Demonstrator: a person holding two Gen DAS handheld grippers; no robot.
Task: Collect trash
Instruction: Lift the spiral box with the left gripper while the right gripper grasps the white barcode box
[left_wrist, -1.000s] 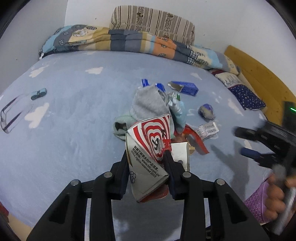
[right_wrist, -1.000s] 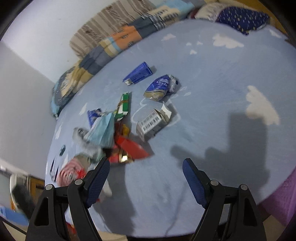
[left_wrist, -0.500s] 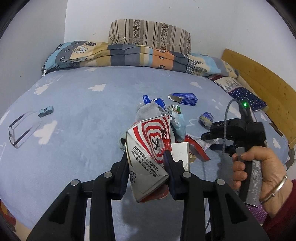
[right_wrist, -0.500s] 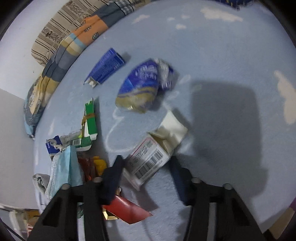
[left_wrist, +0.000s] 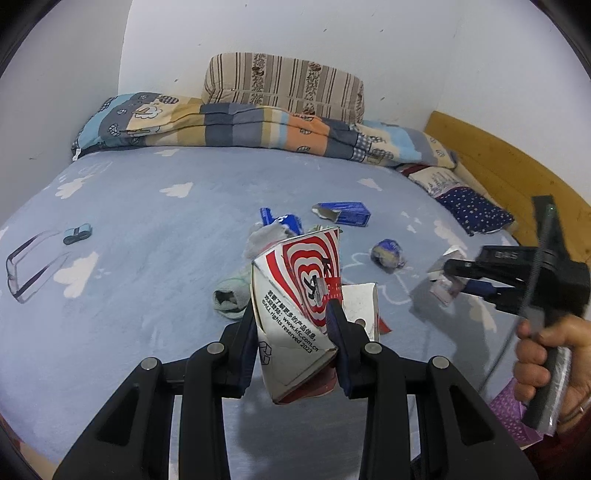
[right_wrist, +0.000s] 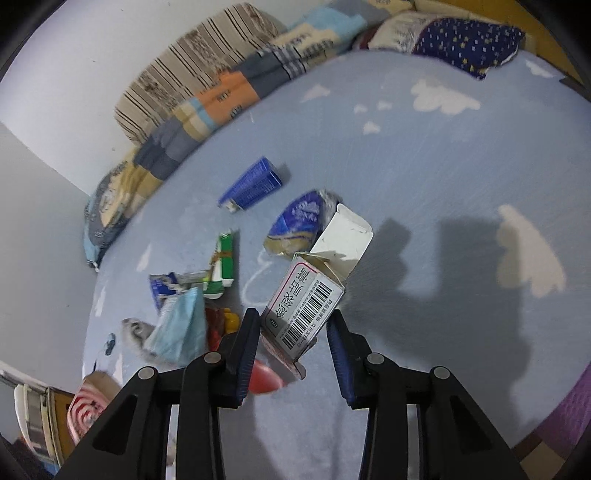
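My left gripper (left_wrist: 291, 310) is shut on a red-and-white paper carton (left_wrist: 295, 343), held above the blue bed sheet (left_wrist: 147, 258). A white paper piece (left_wrist: 360, 306) shows just behind the carton. My right gripper (right_wrist: 293, 317) has its jaws closing on a white medicine box (right_wrist: 306, 299) with a barcode. Both pads touch the box's sides, its flap stands open, and it hangs just above the sheet. The left wrist view shows the right gripper (left_wrist: 454, 280) at the right, held by a person's hand (left_wrist: 539, 350).
Loose on the sheet lie a blue carton (right_wrist: 255, 184), a crumpled blue wrapper (right_wrist: 299, 221), a green-white packet (right_wrist: 223, 262), a pale blue face mask (right_wrist: 181, 328), a red wrapper (right_wrist: 266, 380) and grey socks (left_wrist: 266, 240). Glasses (left_wrist: 29, 266) lie far left. A folded quilt (left_wrist: 258, 125) lines the back; a purple bag (left_wrist: 513, 417) sits lower right.
The right gripper swung in over the white box, its jaws narrowed onto it, and the box came up off the sheet. The left gripper kept its hold on the carton.
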